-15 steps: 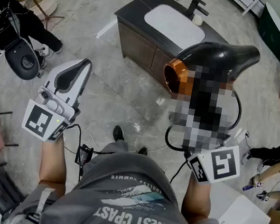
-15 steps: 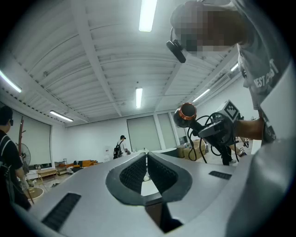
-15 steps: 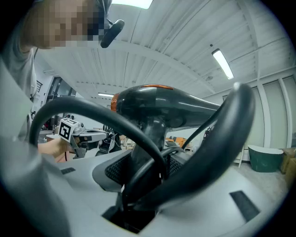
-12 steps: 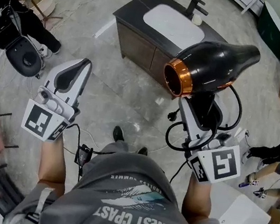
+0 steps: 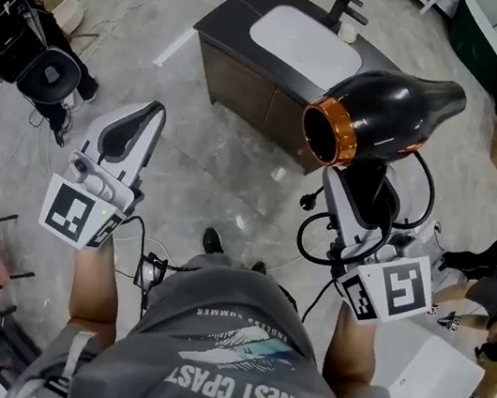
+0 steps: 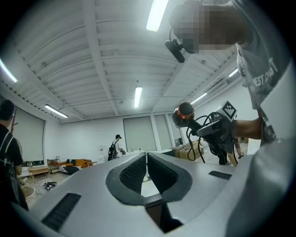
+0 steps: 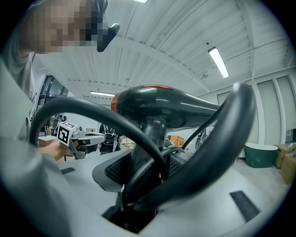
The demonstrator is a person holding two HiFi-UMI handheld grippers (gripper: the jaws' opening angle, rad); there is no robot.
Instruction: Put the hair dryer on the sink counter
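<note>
Half the job is done, at a guess. You have the dryer lifted off every surface, its handle clamped between the jaws of your right gripper. The barrel lies across the top, copper-ringed end toward your left. The cord loops loosely round that gripper. Your left gripper carries nothing; its jaws sit together, pads all but touching, pointing level ahead. The counter stands ahead of you across the floor, well apart from the dryer, with a white basin set in its dark top and a tap at the far edge. What's left, as I judge it: walk up, lower the dryer onto the dark top beside the basin, mind the cord doesn't snag, then let the right jaws open.
</note>
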